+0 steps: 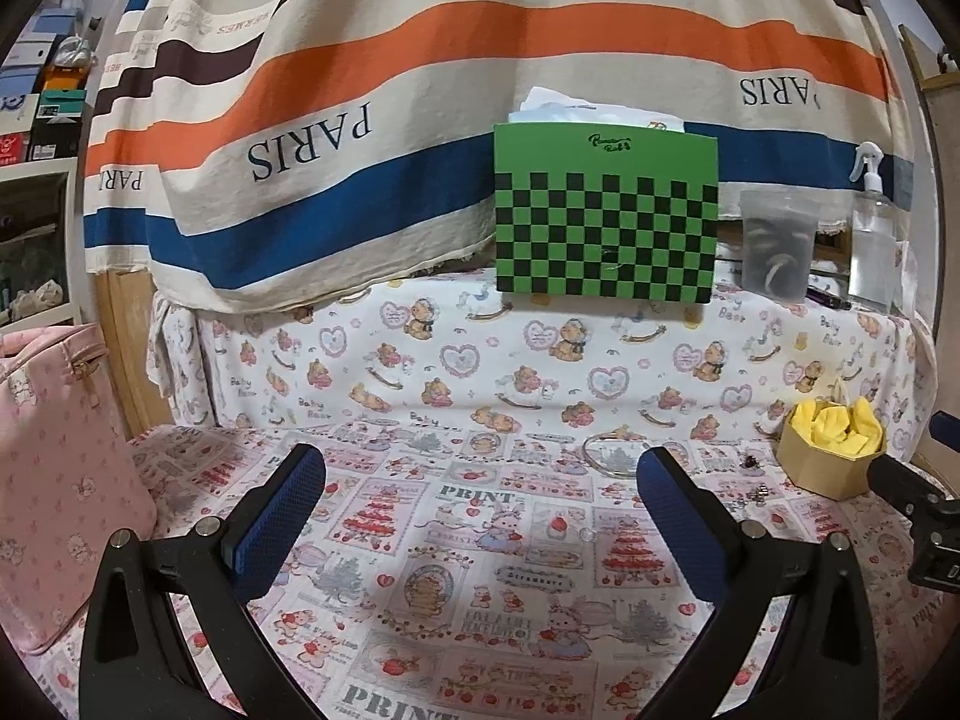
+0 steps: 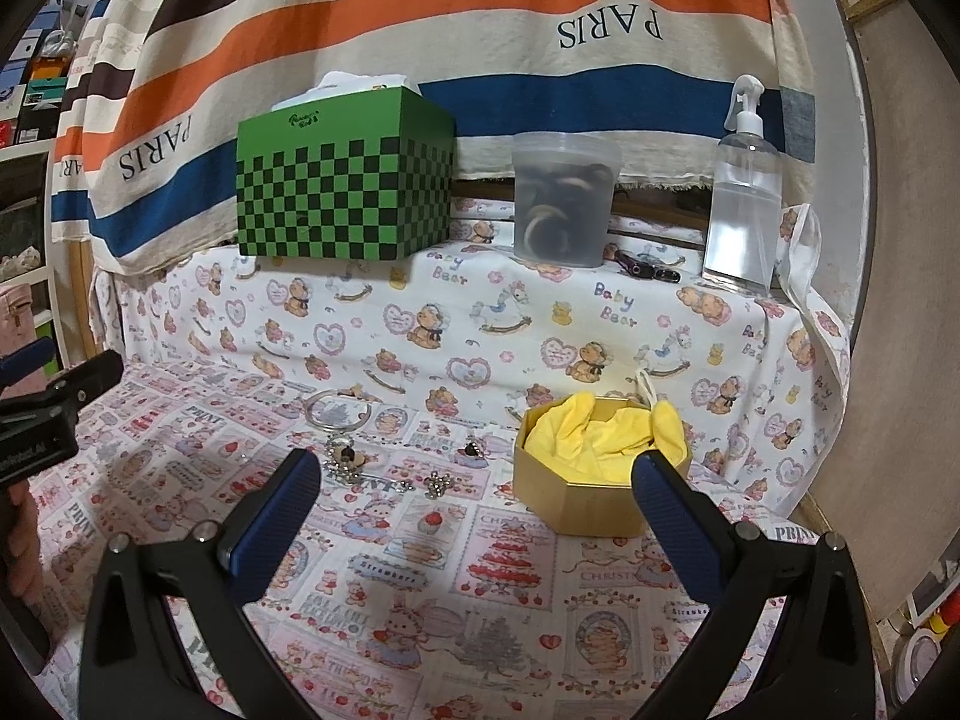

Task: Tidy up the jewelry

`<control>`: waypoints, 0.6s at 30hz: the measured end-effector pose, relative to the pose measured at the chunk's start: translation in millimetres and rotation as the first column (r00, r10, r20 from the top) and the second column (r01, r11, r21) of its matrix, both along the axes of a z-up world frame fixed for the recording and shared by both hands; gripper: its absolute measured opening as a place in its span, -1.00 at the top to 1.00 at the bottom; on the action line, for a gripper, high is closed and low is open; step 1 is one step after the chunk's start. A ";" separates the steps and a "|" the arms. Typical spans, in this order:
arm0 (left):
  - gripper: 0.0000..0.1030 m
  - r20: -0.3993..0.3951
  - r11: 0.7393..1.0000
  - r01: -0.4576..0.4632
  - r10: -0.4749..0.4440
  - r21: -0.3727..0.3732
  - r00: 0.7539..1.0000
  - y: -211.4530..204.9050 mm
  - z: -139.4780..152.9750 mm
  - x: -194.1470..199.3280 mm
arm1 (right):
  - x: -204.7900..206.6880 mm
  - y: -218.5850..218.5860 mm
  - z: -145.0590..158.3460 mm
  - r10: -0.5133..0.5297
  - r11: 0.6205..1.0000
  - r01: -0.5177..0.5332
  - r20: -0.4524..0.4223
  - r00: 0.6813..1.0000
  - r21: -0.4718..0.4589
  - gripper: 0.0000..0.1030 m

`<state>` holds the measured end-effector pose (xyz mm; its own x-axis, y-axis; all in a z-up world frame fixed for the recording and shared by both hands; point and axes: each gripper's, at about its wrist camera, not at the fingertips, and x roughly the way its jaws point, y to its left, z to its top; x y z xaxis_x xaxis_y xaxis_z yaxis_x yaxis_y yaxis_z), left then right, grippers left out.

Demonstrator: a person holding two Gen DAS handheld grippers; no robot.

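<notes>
An octagonal gold box [image 2: 591, 495] lined with yellow cloth [image 2: 600, 435] stands on the printed tablecloth; the left wrist view has the same box [image 1: 831, 465] at far right. Left of it lie a silver bangle [image 2: 336, 411], a silver chain with a brown charm [image 2: 348, 463], a dark earring [image 2: 473, 450] and a small silver piece [image 2: 437, 485]. The bangle [image 1: 612, 455] also shows in the left wrist view. My right gripper [image 2: 477, 495] is open above the cloth, near the box, holding nothing. My left gripper [image 1: 481, 489] is open and empty, farther left.
A green checkered tissue box [image 2: 345, 180], a translucent tub [image 2: 564, 201] and a clear spray bottle [image 2: 744, 186] stand on the raised ledge behind. A pink quilted case [image 1: 57, 474] sits at the left. A striped PARIS cloth [image 1: 420, 60] hangs behind.
</notes>
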<state>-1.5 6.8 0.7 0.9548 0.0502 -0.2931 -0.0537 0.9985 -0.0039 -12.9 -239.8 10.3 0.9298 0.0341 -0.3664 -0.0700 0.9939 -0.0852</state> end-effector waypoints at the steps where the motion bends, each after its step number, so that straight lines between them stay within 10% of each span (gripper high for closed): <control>1: -1.00 0.000 1.000 0.004 -0.004 0.001 1.000 -0.4 0.1 0.1 | 0.5 1.0 0.6 -0.004 1.000 0.004 -0.001 1.000 -0.001 -1.00; 18: -1.00 0.022 0.998 0.053 -0.054 0.044 0.998 -8.8 2.1 -5.3 | -6.3 2.0 3.7 -0.017 1.000 0.018 0.040 0.999 -0.017 -1.00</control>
<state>-6.8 -2.0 2.8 0.9628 0.0110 -0.2699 -0.0007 0.9993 0.0385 -19.3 -237.8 14.0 0.9441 0.0119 -0.3294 -0.0490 0.9933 -0.1045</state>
